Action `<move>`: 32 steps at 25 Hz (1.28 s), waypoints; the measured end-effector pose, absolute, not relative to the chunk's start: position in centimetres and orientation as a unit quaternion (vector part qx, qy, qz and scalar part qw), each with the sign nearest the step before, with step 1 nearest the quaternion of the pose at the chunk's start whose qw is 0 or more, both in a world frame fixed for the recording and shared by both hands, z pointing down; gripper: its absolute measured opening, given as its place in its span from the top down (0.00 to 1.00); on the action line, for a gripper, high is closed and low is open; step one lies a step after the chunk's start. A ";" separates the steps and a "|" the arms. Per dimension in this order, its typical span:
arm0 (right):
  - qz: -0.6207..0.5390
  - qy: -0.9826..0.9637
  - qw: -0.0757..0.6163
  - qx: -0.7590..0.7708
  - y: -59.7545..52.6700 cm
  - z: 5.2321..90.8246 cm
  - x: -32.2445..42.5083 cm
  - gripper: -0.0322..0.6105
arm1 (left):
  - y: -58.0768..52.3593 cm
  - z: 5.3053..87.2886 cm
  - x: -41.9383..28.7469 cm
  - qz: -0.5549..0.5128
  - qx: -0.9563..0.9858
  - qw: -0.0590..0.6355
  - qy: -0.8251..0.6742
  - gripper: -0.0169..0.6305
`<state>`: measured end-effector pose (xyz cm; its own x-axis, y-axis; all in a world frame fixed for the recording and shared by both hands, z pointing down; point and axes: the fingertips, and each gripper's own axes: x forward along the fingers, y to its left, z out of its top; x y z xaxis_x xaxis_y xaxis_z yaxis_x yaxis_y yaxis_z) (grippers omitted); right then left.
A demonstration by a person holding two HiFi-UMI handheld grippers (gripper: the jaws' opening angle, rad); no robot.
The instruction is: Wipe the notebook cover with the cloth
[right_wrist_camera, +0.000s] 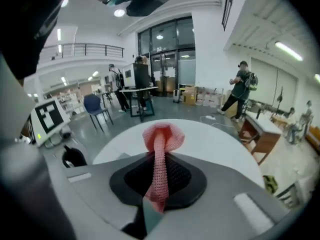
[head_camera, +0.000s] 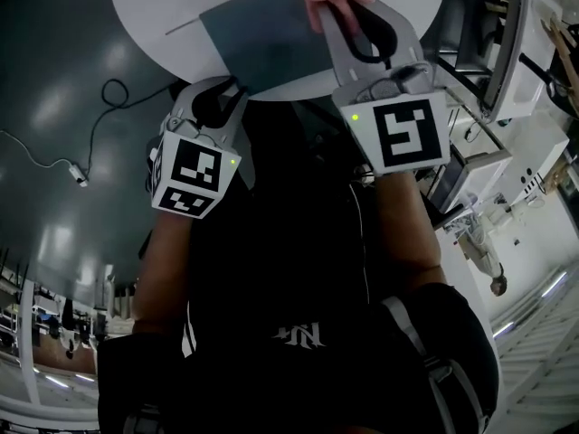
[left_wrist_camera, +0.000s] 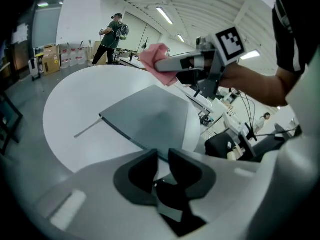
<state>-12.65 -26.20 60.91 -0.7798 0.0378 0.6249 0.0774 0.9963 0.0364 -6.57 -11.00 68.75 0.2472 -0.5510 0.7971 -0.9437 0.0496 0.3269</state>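
- Right gripper view: your right gripper (right_wrist_camera: 160, 156) has its jaws pressed together on the pink cloth (right_wrist_camera: 163, 136). The cloth bunches into a knot just past the fingertips and trails back between the pads.
- Left gripper view: your left gripper (left_wrist_camera: 162, 158) has its jaws spread by a narrow gap. Nothing is pinched; only bare tabletop shows through.
- Just beyond the left fingertips lies the grey notebook (left_wrist_camera: 150, 115), closed and flat on the round white table (left_wrist_camera: 70, 104). A thin grey stick (left_wrist_camera: 87, 129), perhaps a pen, lies close beside its left edge.
- Seen from the left gripper, the cloth hangs in the air over the notebook's far corner, clear of the cover.
- Done, as far as can be judged: you have the cloth secured and the notebook in place. The cover shows no mark that tells whether any of it has been wiped.
- Left to do, as a judgement: bring the cloth down onto the cover and sweep it across. Your left gripper sits near the notebook's near edge, where it could steady the notebook.
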 end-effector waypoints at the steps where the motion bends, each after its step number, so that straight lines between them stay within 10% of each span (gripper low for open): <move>1: -0.009 -0.941 0.334 -0.057 -23.9 61.0 -13.1 0.90 | -10.9 68.7 -6.6 0.221 0.653 0.444 -0.572 0.86; 32: -0.027 -0.902 0.426 -0.065 -22.6 67.9 -10.2 0.90 | -11.0 68.6 -6.2 0.229 0.652 0.439 -0.574 0.86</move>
<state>-10.23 -22.63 67.91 -0.6280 0.0943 0.7725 0.1400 0.9901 -0.0071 -6.25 -10.98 68.60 0.2355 -0.5470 0.8033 -0.9499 0.0451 0.3092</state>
